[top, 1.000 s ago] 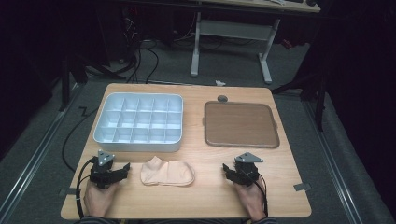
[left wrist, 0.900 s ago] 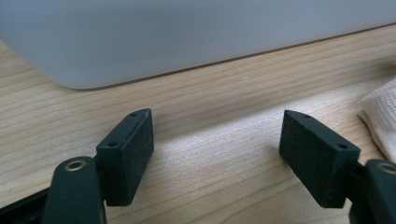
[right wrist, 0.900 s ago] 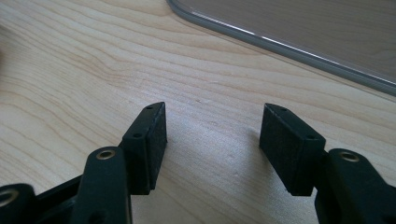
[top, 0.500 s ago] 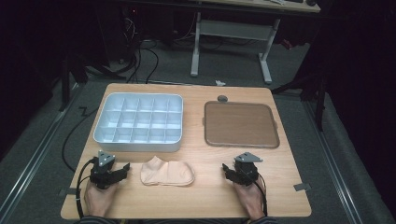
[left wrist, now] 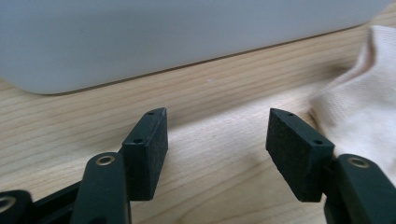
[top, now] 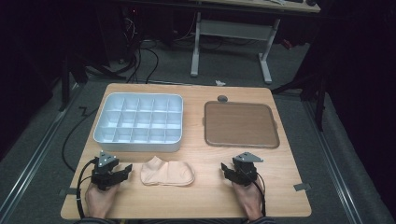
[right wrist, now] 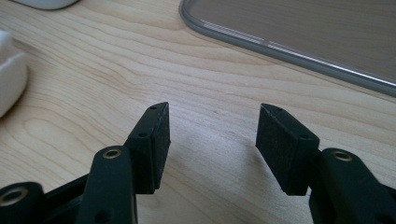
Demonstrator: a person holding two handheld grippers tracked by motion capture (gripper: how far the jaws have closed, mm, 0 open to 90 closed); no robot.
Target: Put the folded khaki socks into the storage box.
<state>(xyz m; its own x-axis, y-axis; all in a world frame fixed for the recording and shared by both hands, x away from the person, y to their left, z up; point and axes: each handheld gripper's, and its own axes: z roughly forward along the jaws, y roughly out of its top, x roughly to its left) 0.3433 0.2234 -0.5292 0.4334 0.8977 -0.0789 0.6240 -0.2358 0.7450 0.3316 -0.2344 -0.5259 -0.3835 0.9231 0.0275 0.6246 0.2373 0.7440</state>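
The left tongs (top: 122, 171) rest low on the wooden surface (top: 280, 186), held in the person's left hand (top: 100, 200) at the near edge. Their jaws stand spread but have just been closing a little, and only bare wood lies between them. In the left gripper view, the left tongs (left wrist: 217, 140) have the peach-coloured sock (left wrist: 359, 112) just beyond their right jaw, near it but apart from it, as far as can be told. Ahead of these tongs runs the pale wall of the white compartment tray (left wrist: 163, 37), standing on the surface a short way off.

From the high view, the sock (top: 167, 171) lies flat between the two pairs of tongs, just beside the left pair and well apart from the right pair, with the compartment tray (top: 103, 133) just beyond it.

The right tongs (top: 227, 169) sit on the surface in the person's right hand (top: 247, 200). Their jaws are spread too and have just been closing slightly, with nothing between them. In the right gripper view, the right tongs (right wrist: 212, 140) point across bare wood toward the brown lid (right wrist: 299, 28) with its clear rim, which lies flat ahead and to their right. A white edge of the sock (right wrist: 9, 79) shows far off to their left.
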